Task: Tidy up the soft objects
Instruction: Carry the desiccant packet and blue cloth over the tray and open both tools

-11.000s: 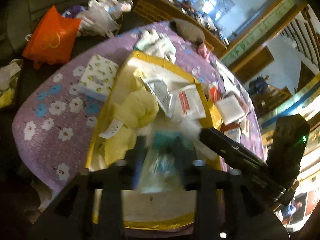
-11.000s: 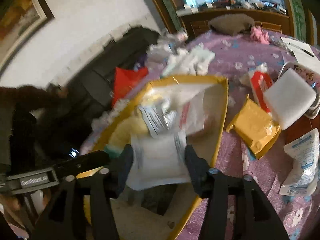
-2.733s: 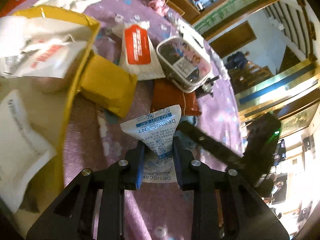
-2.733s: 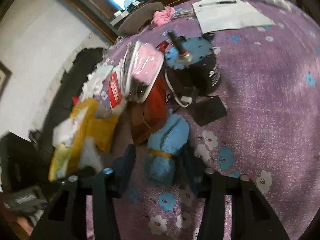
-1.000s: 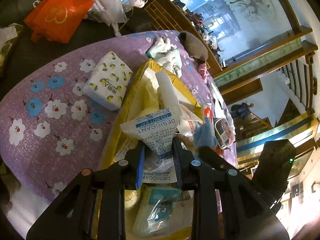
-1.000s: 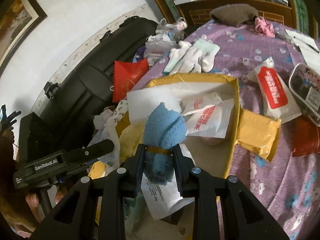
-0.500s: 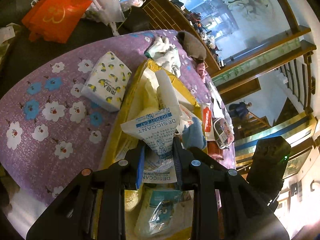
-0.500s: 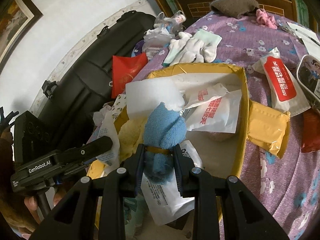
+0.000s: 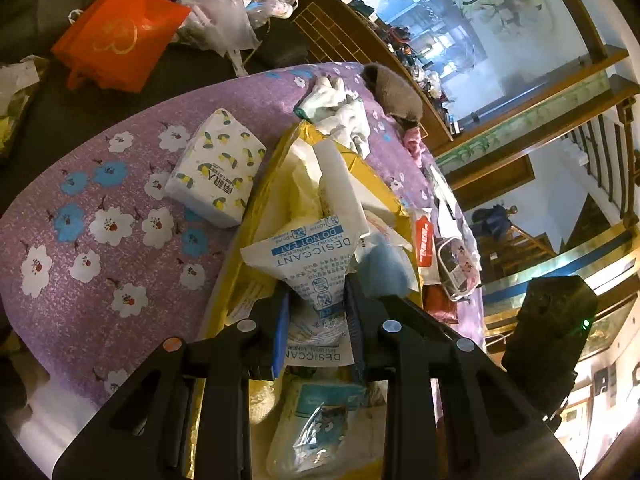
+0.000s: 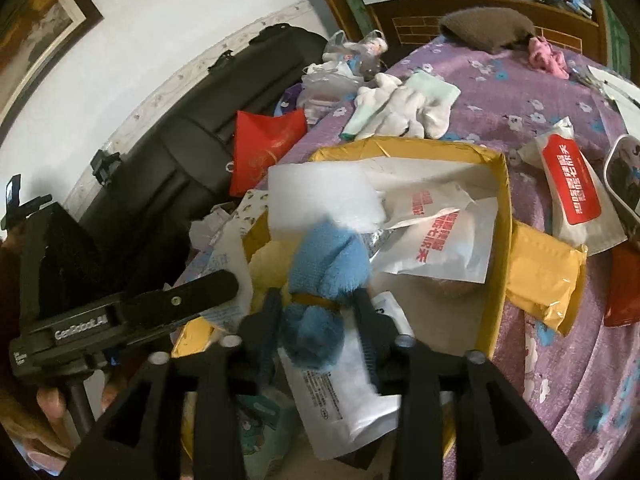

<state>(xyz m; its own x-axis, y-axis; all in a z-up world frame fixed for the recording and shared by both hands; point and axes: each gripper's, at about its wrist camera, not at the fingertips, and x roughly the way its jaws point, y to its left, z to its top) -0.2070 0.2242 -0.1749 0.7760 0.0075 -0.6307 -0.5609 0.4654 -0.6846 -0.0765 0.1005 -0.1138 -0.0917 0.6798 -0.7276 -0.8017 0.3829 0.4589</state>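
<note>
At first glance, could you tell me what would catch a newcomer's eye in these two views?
Most striking is the yellow box on the purple flowered tablecloth, crammed with white packets. Both grippers hang over it loaded: the left gripper pinches a desiccant packet, and the right gripper grips a rolled blue towel. An orange bag glows on the dark sofa beyond the table.

- Desiccant packet point(image 9: 310, 270): white with blue lettering, crumpled, pinched upright above the yellow box point(image 10: 502, 216).
- Blue towel roll point(image 10: 324, 280): fuzzy, yellow-banded, held over the same box.
</note>
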